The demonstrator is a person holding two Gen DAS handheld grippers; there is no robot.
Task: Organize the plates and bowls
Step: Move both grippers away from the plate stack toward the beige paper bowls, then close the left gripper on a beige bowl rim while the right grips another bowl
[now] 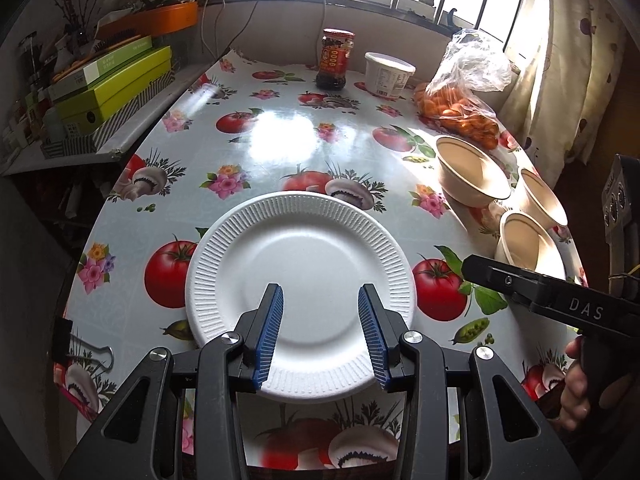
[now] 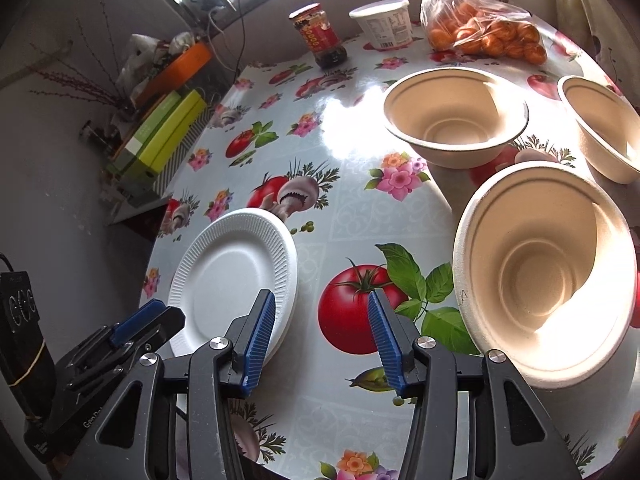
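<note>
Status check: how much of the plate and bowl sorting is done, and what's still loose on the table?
Done: the white plates look stacked; the right wrist view shows layered rims. In hand: nothing; the left hand-held gripper and right hand-held gripper are both open and empty. Left: three beige bowls sit separately, not nested.

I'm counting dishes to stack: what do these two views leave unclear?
- Left wrist view: near rim of the white plate is hidden behind the left gripper.
- Right wrist view: far right bowl is cut by the frame edge.
- Both: plates stacked underneath? Unclear.
</note>
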